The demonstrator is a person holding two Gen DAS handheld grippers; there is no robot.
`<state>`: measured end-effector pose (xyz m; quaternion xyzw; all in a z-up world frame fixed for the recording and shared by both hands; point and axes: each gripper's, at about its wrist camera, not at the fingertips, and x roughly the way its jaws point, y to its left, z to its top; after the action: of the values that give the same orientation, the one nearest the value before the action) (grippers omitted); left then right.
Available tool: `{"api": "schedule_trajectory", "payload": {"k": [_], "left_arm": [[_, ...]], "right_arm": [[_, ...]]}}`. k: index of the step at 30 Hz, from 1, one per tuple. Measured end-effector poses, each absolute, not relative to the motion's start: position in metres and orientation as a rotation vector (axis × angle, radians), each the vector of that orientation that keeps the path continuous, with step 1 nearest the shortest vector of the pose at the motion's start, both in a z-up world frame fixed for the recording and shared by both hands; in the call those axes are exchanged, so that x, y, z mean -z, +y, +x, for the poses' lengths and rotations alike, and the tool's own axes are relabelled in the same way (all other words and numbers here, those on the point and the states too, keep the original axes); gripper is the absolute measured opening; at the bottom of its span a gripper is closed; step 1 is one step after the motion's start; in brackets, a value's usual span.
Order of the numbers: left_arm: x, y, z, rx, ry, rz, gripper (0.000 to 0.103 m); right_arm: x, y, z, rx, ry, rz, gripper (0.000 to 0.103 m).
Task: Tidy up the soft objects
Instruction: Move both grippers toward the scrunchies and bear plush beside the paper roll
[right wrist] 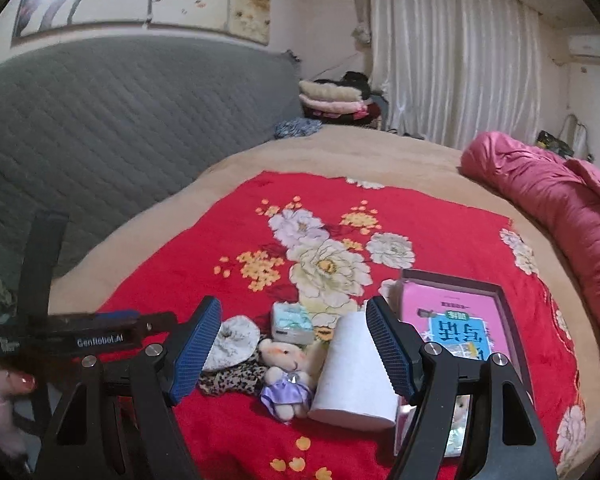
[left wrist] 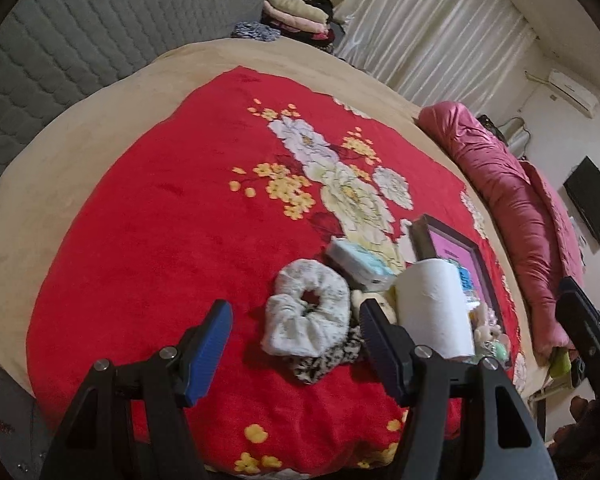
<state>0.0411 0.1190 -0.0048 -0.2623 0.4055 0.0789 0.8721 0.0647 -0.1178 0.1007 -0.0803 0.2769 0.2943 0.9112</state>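
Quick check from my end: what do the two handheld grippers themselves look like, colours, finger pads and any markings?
Both match: the left gripper and right gripper have black angular frames with silver screws and blue ribbed pads. In the right wrist view, the left gripper's black body bears white "GenRobot.AI" lettering.

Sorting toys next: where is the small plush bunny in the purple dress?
Right wrist view, low centre: the small plush bunny in the purple dress lies on the red blanket, left of the white paper roll.
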Motion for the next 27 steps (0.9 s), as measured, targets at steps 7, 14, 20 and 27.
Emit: {"api": "schedule_trajectory", "payload": {"k": [7, 14, 20, 27], "left_arm": [[0.024, 0.119, 0.046, -0.154, 0.879, -0.57, 0.066], [0.048, 0.115, 0.052, -0.11, 0.893, -0.589, 0.066], [0.066, 0.118, 0.058, -0.092, 0.906, -0.619, 0.066], [0.076, 0.119, 0.064, -0.095, 0.901, -0.618, 0.066]], "right_arm": [[-0.055, -0.094, 0.068, -0.654, 0.701, -0.264, 0.076], [-0.009, -0.078, 0.071, -0.684, 0.799, -0.359, 0.076], [0.016, -0.068, 0.078, -0.678, 0.847, -0.444, 0.076], [0.04, -0.047, 0.082, -0.629, 0.83, -0.668, 0.076]]}}
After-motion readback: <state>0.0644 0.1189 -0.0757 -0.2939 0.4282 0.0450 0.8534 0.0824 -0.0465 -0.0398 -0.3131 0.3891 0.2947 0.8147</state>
